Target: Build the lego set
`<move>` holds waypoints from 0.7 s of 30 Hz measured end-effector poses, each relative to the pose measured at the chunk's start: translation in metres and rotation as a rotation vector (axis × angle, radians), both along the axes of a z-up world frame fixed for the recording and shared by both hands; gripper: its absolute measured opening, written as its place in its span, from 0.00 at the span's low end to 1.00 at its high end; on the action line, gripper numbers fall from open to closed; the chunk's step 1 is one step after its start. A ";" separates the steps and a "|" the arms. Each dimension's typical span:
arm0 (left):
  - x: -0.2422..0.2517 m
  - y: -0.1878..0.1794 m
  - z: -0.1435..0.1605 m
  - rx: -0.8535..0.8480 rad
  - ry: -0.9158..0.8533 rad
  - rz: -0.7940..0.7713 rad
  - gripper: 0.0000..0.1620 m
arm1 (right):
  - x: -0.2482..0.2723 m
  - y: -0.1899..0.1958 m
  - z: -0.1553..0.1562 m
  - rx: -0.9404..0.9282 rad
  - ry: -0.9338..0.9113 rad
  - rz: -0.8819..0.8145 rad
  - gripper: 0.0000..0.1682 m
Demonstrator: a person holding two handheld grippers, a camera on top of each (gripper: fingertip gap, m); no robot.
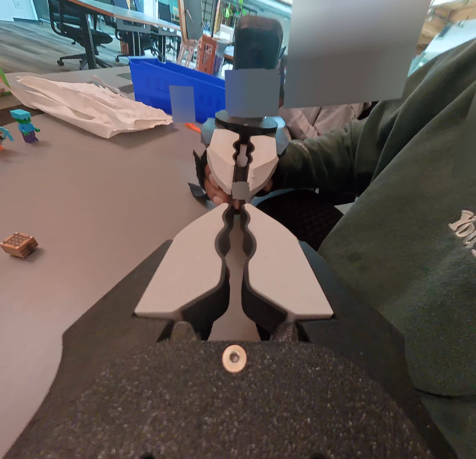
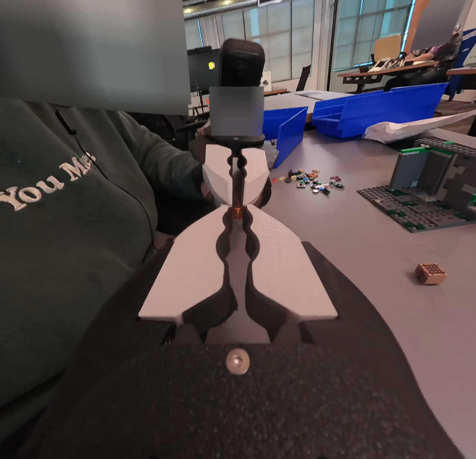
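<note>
Left tool [image 1: 236, 209]: we hold it raised over the worktop [image 1: 103, 202], tip to tip with the other tool; its tips are clenched on a small brown piece [image 1: 235, 206].
Right tool [image 2: 237, 211]: we hold it facing the left one, its tips clenched on a small orange-brown piece [image 2: 237, 212]. We cannot tell whether the two tools share one piece or press two together.
Step in hand: we judge that we are joining or passing a tiny part in mid-air.
Done so far: a grey build [image 2: 438, 186] stands on its baseplate at the right of the worktop, walls up and green trim in place; two figures [image 1: 27, 126] stand at the far left.
Brown block [image 2: 430, 276]: it lies alone on the worktop, apart from the build.
Left to do: a heap of loose pieces [image 2: 311, 181] lies unused near the blue bin [image 2: 288, 135], so we judge the set well begun but not finished.
Other: a white bag [image 1: 85, 106] lies behind.
</note>
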State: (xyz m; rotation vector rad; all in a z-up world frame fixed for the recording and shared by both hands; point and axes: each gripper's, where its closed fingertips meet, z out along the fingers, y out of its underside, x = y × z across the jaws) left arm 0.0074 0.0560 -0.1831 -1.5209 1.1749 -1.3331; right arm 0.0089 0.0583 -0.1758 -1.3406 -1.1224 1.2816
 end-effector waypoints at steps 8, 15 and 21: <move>-0.001 0.004 0.018 -0.023 -0.107 0.045 0.03 | -0.002 0.004 0.014 -0.036 0.125 -0.051 0.04; 0.000 0.003 0.018 -0.014 -0.113 0.049 0.03 | -0.004 0.004 0.022 -0.066 0.186 -0.062 0.05; 0.011 -0.005 0.018 0.027 -0.101 0.029 0.03 | -0.009 -0.001 0.032 -0.004 0.159 -0.029 0.04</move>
